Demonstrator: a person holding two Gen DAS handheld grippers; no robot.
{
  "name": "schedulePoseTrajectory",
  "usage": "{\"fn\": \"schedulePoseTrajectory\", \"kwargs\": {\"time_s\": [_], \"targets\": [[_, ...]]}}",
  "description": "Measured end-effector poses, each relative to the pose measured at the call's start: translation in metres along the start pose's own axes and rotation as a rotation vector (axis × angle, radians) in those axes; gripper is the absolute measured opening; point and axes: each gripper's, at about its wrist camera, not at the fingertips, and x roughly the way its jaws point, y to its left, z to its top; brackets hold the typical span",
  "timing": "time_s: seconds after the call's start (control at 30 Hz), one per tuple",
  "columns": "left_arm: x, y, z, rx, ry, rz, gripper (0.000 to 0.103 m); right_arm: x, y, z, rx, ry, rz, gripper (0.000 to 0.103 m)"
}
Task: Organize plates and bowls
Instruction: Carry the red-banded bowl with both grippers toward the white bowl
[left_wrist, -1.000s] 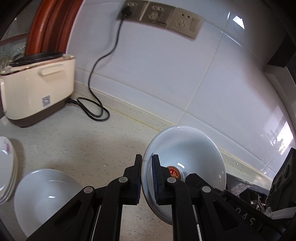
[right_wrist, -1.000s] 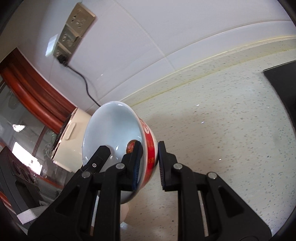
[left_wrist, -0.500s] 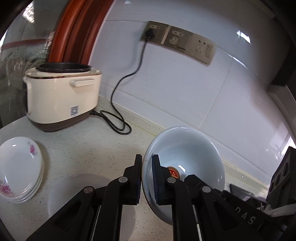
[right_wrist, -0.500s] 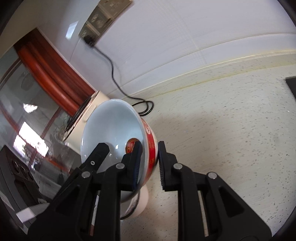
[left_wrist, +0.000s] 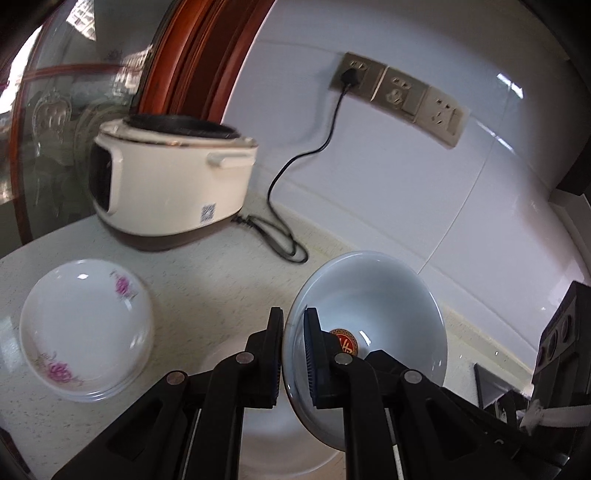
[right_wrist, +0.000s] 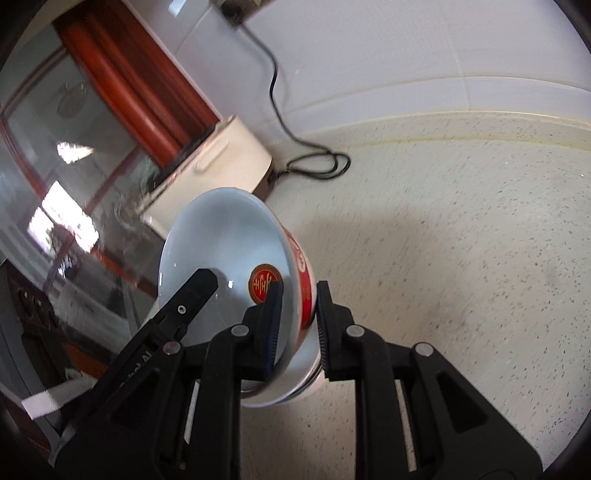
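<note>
A pale bowl (left_wrist: 384, 295) with a red emblem inside and a red band outside hangs tilted above the counter. My left gripper (left_wrist: 293, 317) is shut on its rim, one pad inside and one outside. My right gripper (right_wrist: 297, 291) is shut on the rim of the same bowl (right_wrist: 221, 236); the left gripper's finger (right_wrist: 192, 291) shows across it. Under the held bowl a plain white bowl (left_wrist: 266, 435) sits on the counter, mostly hidden by my fingers. A stack of flowered plates (left_wrist: 85, 325) lies to the left.
A cream rice cooker (left_wrist: 170, 192) stands at the back left, its black cord (left_wrist: 280, 236) running to wall sockets (left_wrist: 399, 96). A glass door with a red-brown frame (left_wrist: 192, 59) is behind it. Speckled counter (right_wrist: 461, 258) spreads to the right. A dark edge (left_wrist: 491, 384) lies at far right.
Both grippers have carried the bowl leftward along the counter. The plate stack and rice cooker have come further into view, and the white bowl has slid under my left fingers.
</note>
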Motion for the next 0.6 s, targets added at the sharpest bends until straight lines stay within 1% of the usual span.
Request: {"fn": "schedulePoseTrajectory", "kwargs": {"time_s": [0.07, 0.23, 0.43, 0.6], "targets": [[0.001, 0.009, -0.002, -0.013, 0.031, 0.002, 0.012, 0.002, 0.006, -0.002, -0.033, 0.017, -0.012, 0.022], [-0.002, 0.017, -0.004, 0.0, 0.038, 0.018, 0.012, 0.01, 0.016, -0.008, -0.097, 0.059, -0.037, 0.022], [-0.003, 0.025, -0.008, 0.012, 0.071, 0.026, 0.012, 0.016, 0.021, -0.016, -0.144, 0.102, -0.081, 0.022], [0.008, 0.03, -0.012, 0.006, 0.128, 0.029, 0.012, 0.021, 0.022, -0.017, -0.168, 0.122, -0.122, 0.023]]}}
